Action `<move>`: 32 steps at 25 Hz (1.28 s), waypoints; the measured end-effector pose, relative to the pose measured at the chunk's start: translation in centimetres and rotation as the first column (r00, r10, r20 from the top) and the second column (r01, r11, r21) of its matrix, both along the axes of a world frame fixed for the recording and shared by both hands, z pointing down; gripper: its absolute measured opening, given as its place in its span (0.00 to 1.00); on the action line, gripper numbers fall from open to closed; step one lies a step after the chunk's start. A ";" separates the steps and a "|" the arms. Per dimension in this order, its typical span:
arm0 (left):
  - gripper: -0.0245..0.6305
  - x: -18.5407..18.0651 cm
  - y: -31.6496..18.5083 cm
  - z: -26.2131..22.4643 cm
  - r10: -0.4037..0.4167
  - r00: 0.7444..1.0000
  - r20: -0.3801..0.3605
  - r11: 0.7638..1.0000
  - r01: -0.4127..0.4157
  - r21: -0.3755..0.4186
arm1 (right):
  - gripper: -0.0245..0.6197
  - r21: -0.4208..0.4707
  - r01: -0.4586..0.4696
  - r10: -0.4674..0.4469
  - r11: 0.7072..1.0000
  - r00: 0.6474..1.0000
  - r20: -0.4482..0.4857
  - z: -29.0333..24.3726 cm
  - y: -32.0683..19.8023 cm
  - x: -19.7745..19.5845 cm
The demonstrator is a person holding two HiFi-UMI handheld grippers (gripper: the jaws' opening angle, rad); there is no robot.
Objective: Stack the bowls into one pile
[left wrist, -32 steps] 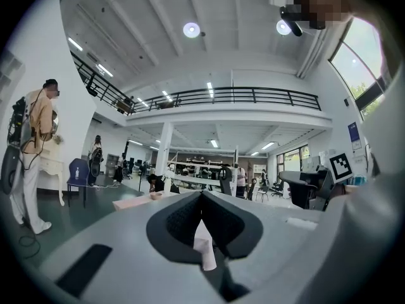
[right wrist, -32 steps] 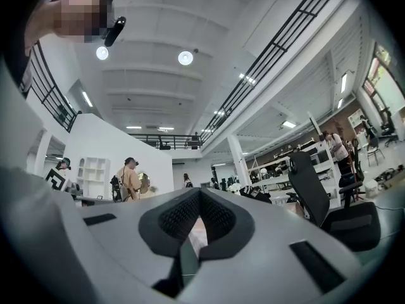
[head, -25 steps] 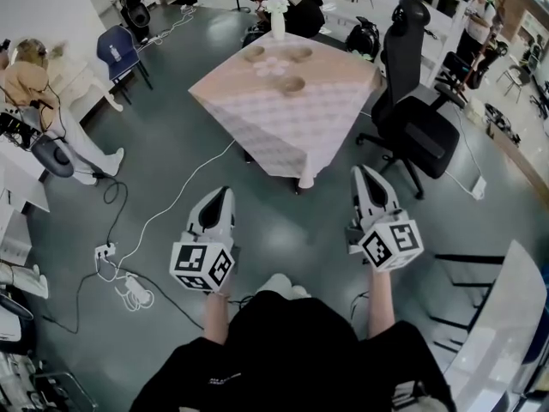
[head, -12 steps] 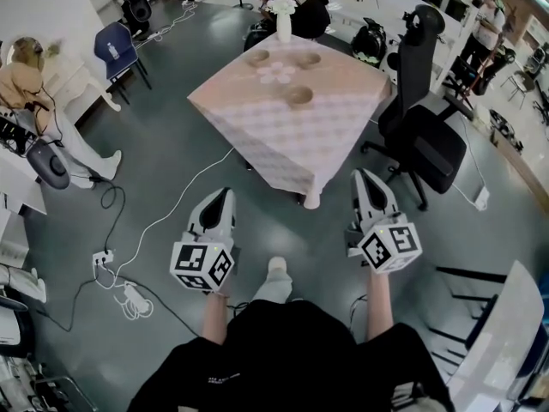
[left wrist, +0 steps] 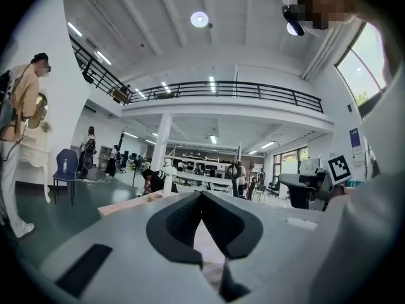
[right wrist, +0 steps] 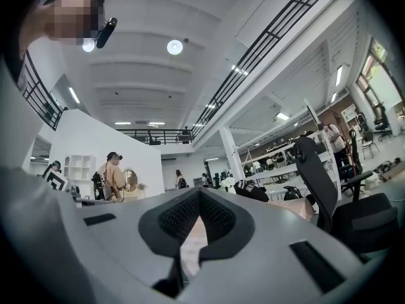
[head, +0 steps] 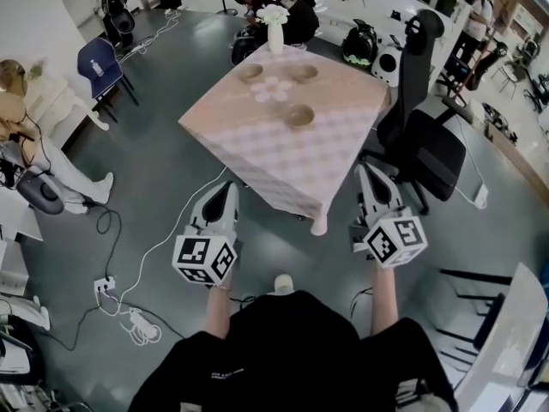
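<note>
Three brown bowls stand apart on a table [head: 257, 157] with a pink checked cloth: one far left [head: 250, 72], one far right [head: 302, 72], one nearer [head: 298, 116]. Between them lies a white flower-shaped piece [head: 276, 87]. My left gripper [head: 227, 189] is held level above the floor, short of the table's near left edge, with its jaws closed and empty. My right gripper [head: 364, 172] hangs by the table's near right corner, also shut on nothing. In the left gripper view the left gripper [left wrist: 201, 195] has its pads meeting at the tip. The right gripper [right wrist: 199, 192] looks the same in the right gripper view.
A white vase of flowers [head: 274, 28] stands at the table's far corner. A black office chair [head: 425, 136] sits close to the table's right side. Cables and a power strip [head: 107, 283] lie on the floor at left, near a seated person [head: 26, 118] and a blue chair [head: 94, 58].
The table has come closer and lower in the head view as I walk toward it. Both grippers keep the same pose, jaws closed.
</note>
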State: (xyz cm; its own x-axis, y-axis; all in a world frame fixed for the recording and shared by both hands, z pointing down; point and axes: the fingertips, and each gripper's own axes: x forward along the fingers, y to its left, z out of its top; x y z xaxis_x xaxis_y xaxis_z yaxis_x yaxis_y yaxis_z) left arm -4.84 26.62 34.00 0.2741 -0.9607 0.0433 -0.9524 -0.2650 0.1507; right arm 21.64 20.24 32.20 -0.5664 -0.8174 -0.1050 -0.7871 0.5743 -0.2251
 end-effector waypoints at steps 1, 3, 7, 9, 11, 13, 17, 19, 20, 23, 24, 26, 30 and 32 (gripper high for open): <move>0.03 -0.2 -0.8 0.2 0.008 1.000 -0.002 1.000 -0.008 -0.002 | 0.03 -0.002 -0.005 0.005 1.000 1.000 0.000 0.1 -0.6 -0.2; 0.03 -0.6 -2.2 0.6 0.022 1.000 -0.006 1.000 -0.022 -0.005 | 0.03 -0.006 -0.017 0.017 1.000 1.000 -0.002 0.4 -1.6 -0.4; 0.03 -0.7 -4.2 0.6 0.051 0.999 -0.004 0.999 -0.051 0.003 | 0.03 -0.001 -0.041 0.041 0.999 0.999 0.000 0.3 -3.5 -0.8; 0.03 -0.8 -4.8 0.6 0.057 0.998 -0.007 0.998 -0.057 0.006 | 0.03 -0.005 -0.052 0.052 0.999 0.999 0.003 0.4 -4.5 -1.1; 0.04 -1.3 -5.7 0.5 0.057 0.998 -0.021 0.998 -0.057 0.010 | 0.03 -0.008 -0.060 0.060 0.998 0.998 0.003 0.4 -5.6 -1.6; 0.03 -1.4 -6.6 0.5 0.061 0.998 -0.035 0.998 -0.061 0.014 | 0.03 -0.017 -0.066 0.066 0.998 0.998 0.003 0.8 -6.8 -2.0; 0.03 -1.0 -7.9 1.1 0.071 0.997 -0.038 0.997 -0.071 -0.001 | 0.03 -0.040 -0.070 0.070 0.997 0.998 0.002 1.5 -8.5 -2.3; 0.03 -1.5 -8.5 1.6 0.066 0.997 -0.040 0.998 -0.066 -0.010 | 0.03 -0.044 -0.068 0.068 0.997 0.998 -0.005 1.6 -9.7 -2.8; 0.03 -2.0 -8.9 1.9 0.059 0.997 -0.043 0.998 -0.059 -0.016 | 0.03 -0.047 -0.066 0.066 0.997 0.998 -0.007 1.7 -10.4 -3.2; 0.03 -3.7 -10.2 2.8 0.030 0.998 -0.055 0.999 -0.032 -0.034 | 0.03 -0.054 -0.057 0.057 0.997 0.998 -0.010 2.1 -12.6 -4.2; 0.03 -4.2 -10.8 3.1 0.023 0.998 -0.055 0.999 -0.025 -0.039 | 0.03 -0.057 -0.055 0.055 0.997 0.998 -0.008 2.4 -13.5 -4.5; 0.03 -5.1 -12.2 3.6 0.011 0.998 -0.055 0.999 -0.014 -0.050 | 0.03 -0.067 -0.052 0.052 0.996 0.999 0.000 2.8 -15.3 -5.1; 0.03 -6.4 -16.0 4.2 0.001 0.998 -0.060 0.997 -0.005 -0.072 | 0.03 -0.087 -0.043 0.043 0.995 0.999 0.002 3.5 -19.4 -6.4; 0.03 -6.9 -17.9 4.3 0.002 0.998 -0.063 0.997 -0.007 -0.081 | 0.03 -0.094 -0.038 0.038 0.995 0.999 -0.006 3.7 -21.4 -7.1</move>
State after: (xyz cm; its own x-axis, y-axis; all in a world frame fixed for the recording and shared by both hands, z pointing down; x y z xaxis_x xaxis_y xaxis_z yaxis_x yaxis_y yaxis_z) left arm -11.79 8.71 38.32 0.2827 -0.9536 0.1034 -0.9393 -0.2534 0.2312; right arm 14.56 -1.14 35.94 -0.5349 -0.8446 -0.0239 -0.8092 0.5202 -0.2731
